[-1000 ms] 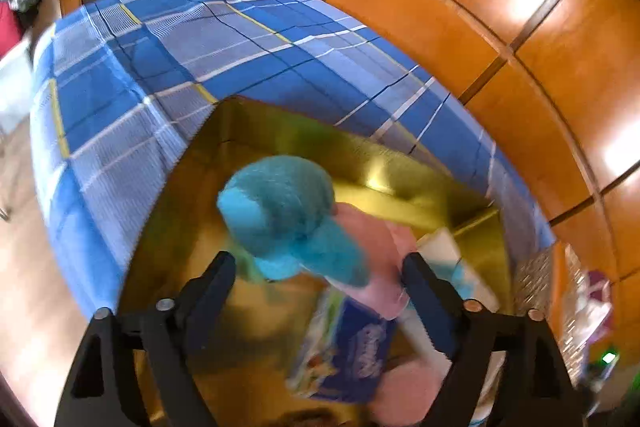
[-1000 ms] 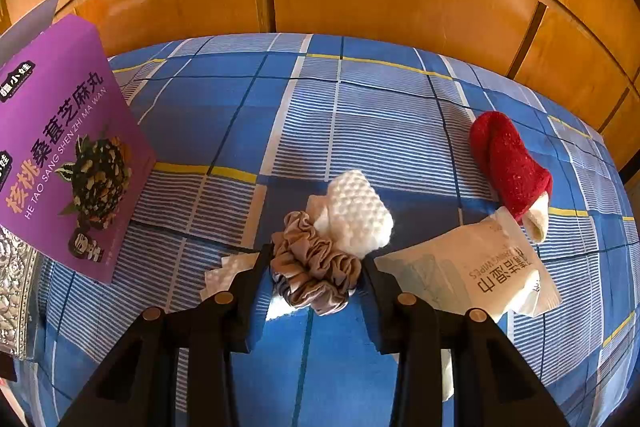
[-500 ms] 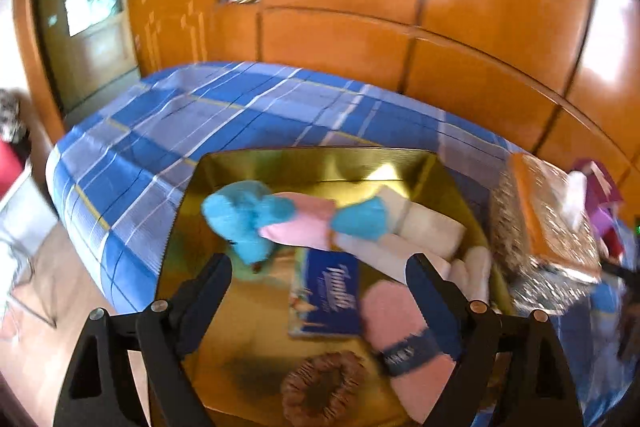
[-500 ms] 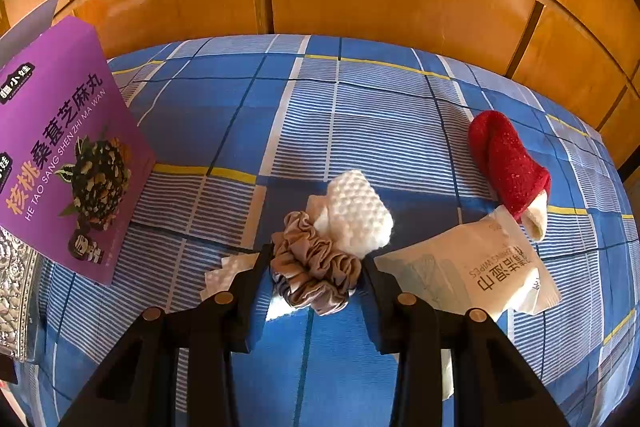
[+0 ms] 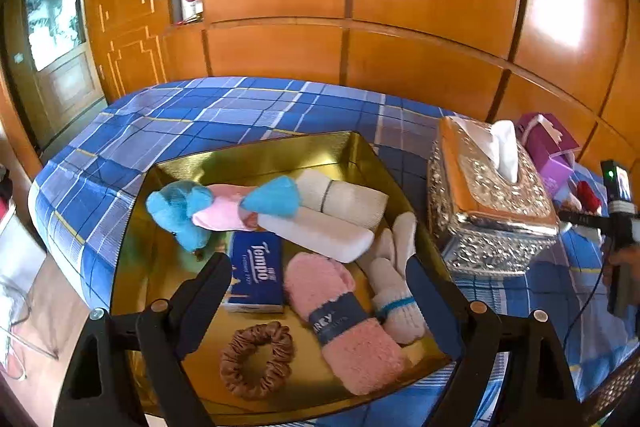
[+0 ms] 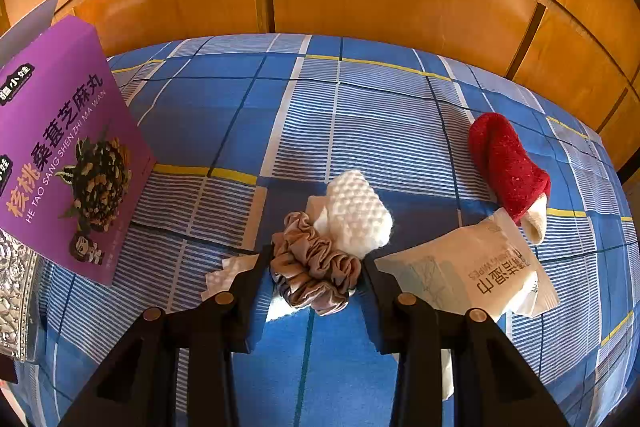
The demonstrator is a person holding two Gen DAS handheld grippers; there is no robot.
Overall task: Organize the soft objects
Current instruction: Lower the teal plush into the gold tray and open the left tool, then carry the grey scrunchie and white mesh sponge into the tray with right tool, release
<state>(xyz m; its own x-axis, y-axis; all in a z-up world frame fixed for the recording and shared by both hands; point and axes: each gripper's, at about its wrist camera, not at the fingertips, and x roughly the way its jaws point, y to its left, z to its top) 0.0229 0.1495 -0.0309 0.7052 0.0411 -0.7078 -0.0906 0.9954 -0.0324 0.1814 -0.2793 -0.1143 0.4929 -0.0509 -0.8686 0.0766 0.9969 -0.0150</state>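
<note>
In the left wrist view a gold tray (image 5: 256, 151) holds a blue and pink plush toy (image 5: 180, 211), white rolled cloths (image 5: 344, 199), a pink fuzzy sock (image 5: 344, 323), white socks (image 5: 396, 303), a Tempo tissue pack (image 5: 256, 271) and a brown scrunchie (image 5: 256, 359). My left gripper (image 5: 316, 267) hangs open above the tray, holding nothing. In the right wrist view my right gripper (image 6: 316, 259) is shut on a taupe scrunchie (image 6: 316, 267) resting on the blue plaid bed (image 6: 360, 123). A white bumpy sponge (image 6: 356, 211) touches the scrunchie's far side.
A red sock (image 6: 508, 167) and a wet wipes pack (image 6: 476, 267) lie to the right of the scrunchie, a purple box (image 6: 60, 147) to its left. A silver tissue box (image 5: 488, 211) stands right of the tray. Wooden wall panels run behind the bed.
The left gripper has pulled back and up from the tray and rolled level; the plush toy, earlier close between its fingers, lies in the tray. The right gripper has not moved.
</note>
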